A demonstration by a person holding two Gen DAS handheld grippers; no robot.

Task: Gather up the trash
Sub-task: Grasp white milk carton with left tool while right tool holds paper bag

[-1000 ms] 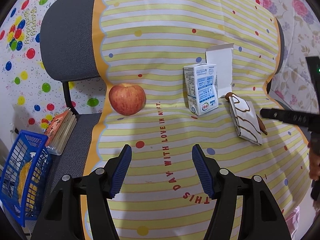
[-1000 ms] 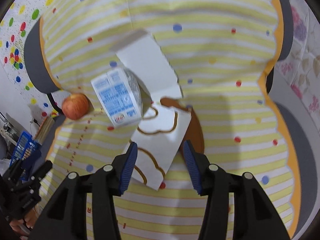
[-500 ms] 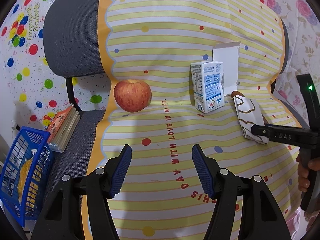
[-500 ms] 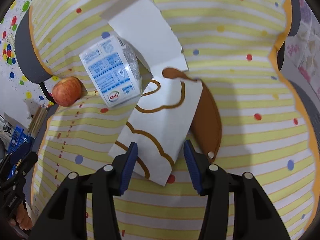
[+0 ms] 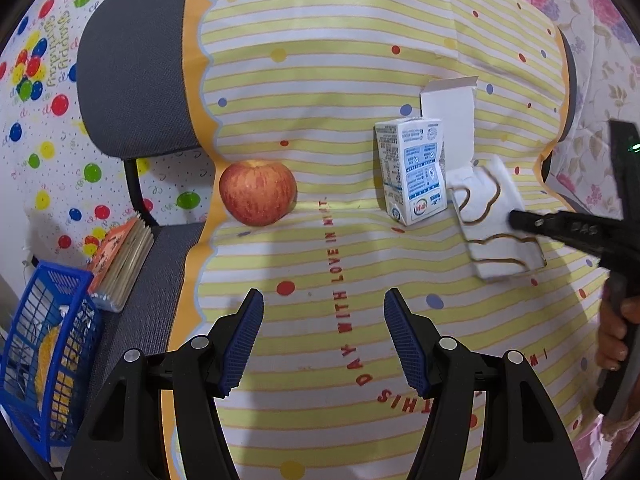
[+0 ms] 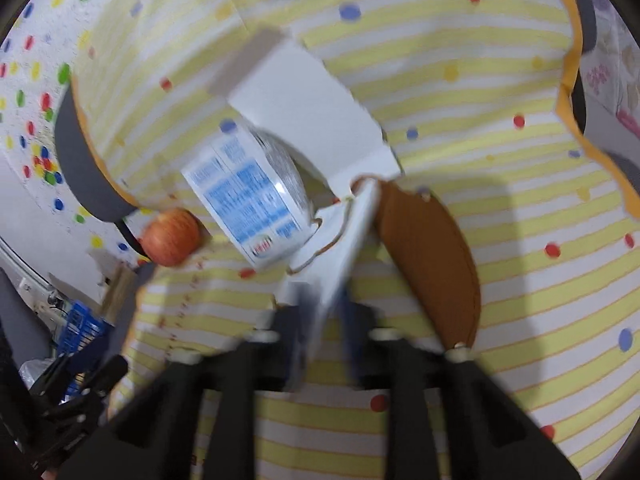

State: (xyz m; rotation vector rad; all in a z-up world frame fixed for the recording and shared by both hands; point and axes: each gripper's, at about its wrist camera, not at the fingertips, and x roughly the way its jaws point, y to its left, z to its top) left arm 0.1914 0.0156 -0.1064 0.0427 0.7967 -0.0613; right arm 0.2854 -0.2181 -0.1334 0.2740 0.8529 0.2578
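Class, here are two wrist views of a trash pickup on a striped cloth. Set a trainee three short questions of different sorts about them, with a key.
1. True or false: the right gripper has closed on the white paper bag.
2. Which object sits left of the milk carton in the left wrist view? A) an apple B) a cup C) a spoon
3. Fill in: the left gripper is ____, with nothing between its pads.

Key
1. True; its jaws have just been closing and now pinch the bag's edge.
2. A, the apple.
3. open
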